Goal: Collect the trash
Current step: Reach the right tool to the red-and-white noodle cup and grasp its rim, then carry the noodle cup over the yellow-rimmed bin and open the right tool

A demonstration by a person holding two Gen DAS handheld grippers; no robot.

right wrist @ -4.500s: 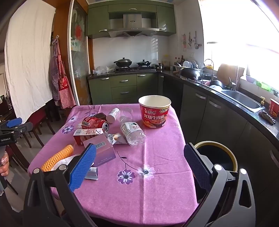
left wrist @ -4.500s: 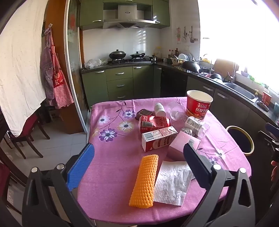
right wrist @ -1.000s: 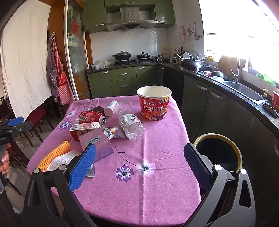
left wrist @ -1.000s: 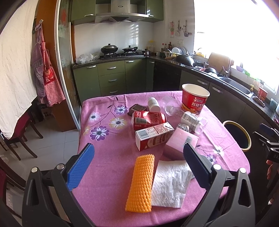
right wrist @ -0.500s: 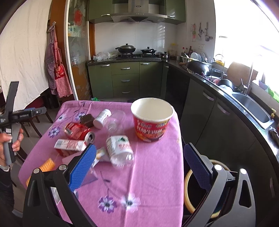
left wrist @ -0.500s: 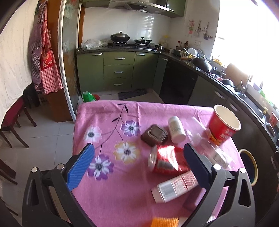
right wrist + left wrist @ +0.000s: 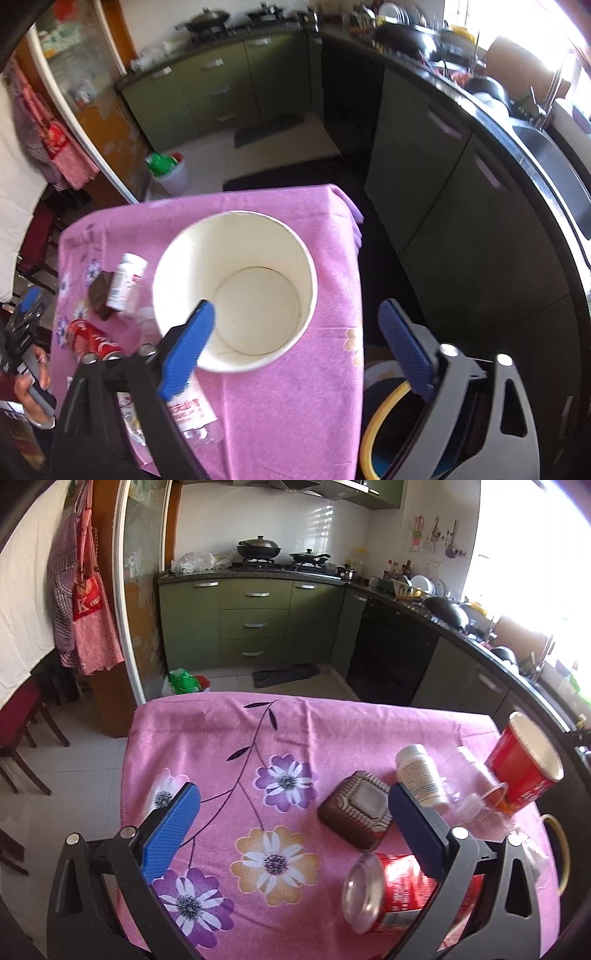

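Note:
My left gripper (image 7: pixel 291 823) is open above the pink flowered tablecloth (image 7: pixel 207 738). Near its right finger lie a brown plastic tray (image 7: pixel 356 818), a white pill bottle (image 7: pixel 419 773) and a crushed red can (image 7: pixel 384 891). A red noodle cup (image 7: pixel 528 764) stands at the far right. My right gripper (image 7: pixel 295 334) is open right above that empty noodle cup (image 7: pixel 236 288), its left finger over the rim and its right finger outside it. The can (image 7: pixel 92 341), pill bottle (image 7: pixel 125 282) and a clear plastic bottle (image 7: pixel 188 413) lie to the cup's left.
A yellow-rimmed bin (image 7: pixel 384 432) stands on the floor beside the table's right edge; it also shows in the left wrist view (image 7: pixel 557 853). Dark green cabinets (image 7: pixel 255 624) and a counter with a sink (image 7: pixel 554 162) run behind. Chairs (image 7: pixel 18 734) stand at the left.
Both grippers have moved forward over the table. The left one now hovers past the cartons near the tray and can. The right one has closed in on the noodle cup from above.

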